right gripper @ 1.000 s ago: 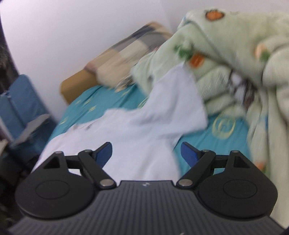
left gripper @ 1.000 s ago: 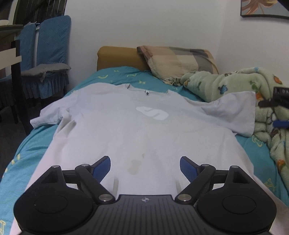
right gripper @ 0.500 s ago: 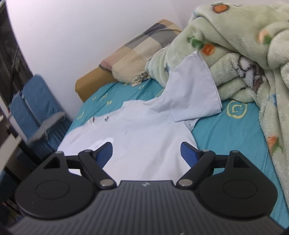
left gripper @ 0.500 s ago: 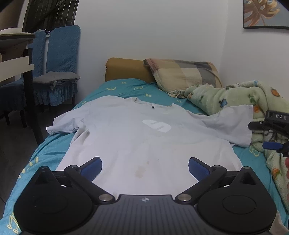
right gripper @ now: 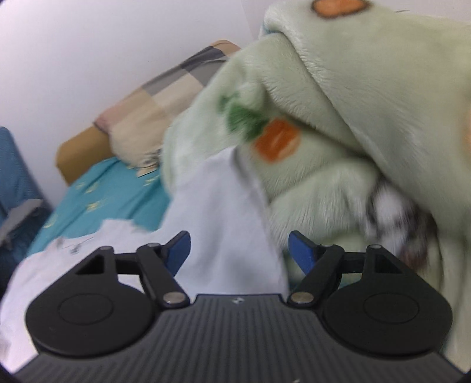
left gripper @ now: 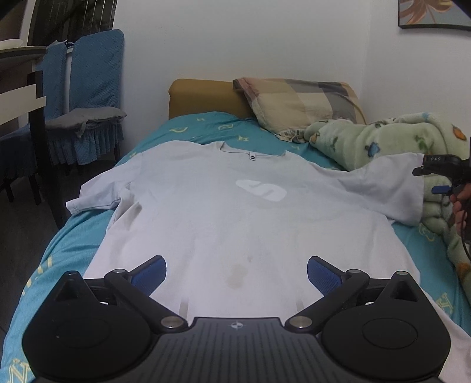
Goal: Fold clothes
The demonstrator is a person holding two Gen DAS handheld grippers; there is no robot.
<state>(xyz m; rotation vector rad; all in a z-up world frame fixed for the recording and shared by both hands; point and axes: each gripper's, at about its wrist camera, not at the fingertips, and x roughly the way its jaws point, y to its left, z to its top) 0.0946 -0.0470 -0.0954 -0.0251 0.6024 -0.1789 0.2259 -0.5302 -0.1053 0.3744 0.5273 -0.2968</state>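
**Blue pads wide on both claws, one pale shirt beneath**

Blue pads tip each finger of my left claw (left gripper: pixel 237 275), two of them, spread wide with nothing between. Straight ahead of them lies the one T-shirt (left gripper: pixel 235 224), pale grey-white, flat on the teal sheet (left gripper: pixel 67 250), collar at the far end. I count two sleeves: the left one (left gripper: pixel 97 196) droops off the bed edge to my left, the right sleeve (left gripper: pixel 394 191) climbs onto the green fleece blanket (left gripper: pixel 382 141) off to my right. One white logo (left gripper: pixel 260 190) sits on the chest and one brownish stain (left gripper: pixel 235 275) lies just ahead of my fingers. Beyond the collar rest one checked pillow (left gripper: pixel 297 103) and one mustard headboard (left gripper: pixel 203 98). Far left stand two blue-covered chairs (left gripper: pixel 94 88); high right hangs one framed picture (left gripper: pixel 432 14).

My right claw (right gripper: pixel 238 249) also stands open, its two blue pads apart, empty. Between and just past them runs the right sleeve (right gripper: pixel 223 212), with the blanket (right gripper: pixel 353 117) crowding in on the right, close and blurred.

Only the left view shows the whole shirt, the stain, both chairs, the picture, and my right claw (left gripper: pixel 441 182) from outside, beside the sleeve's end. Only the right view shows the blanket's orange and green print (right gripper: pixel 265 135) up close; whether the pads touch cloth there, I cannot tell.
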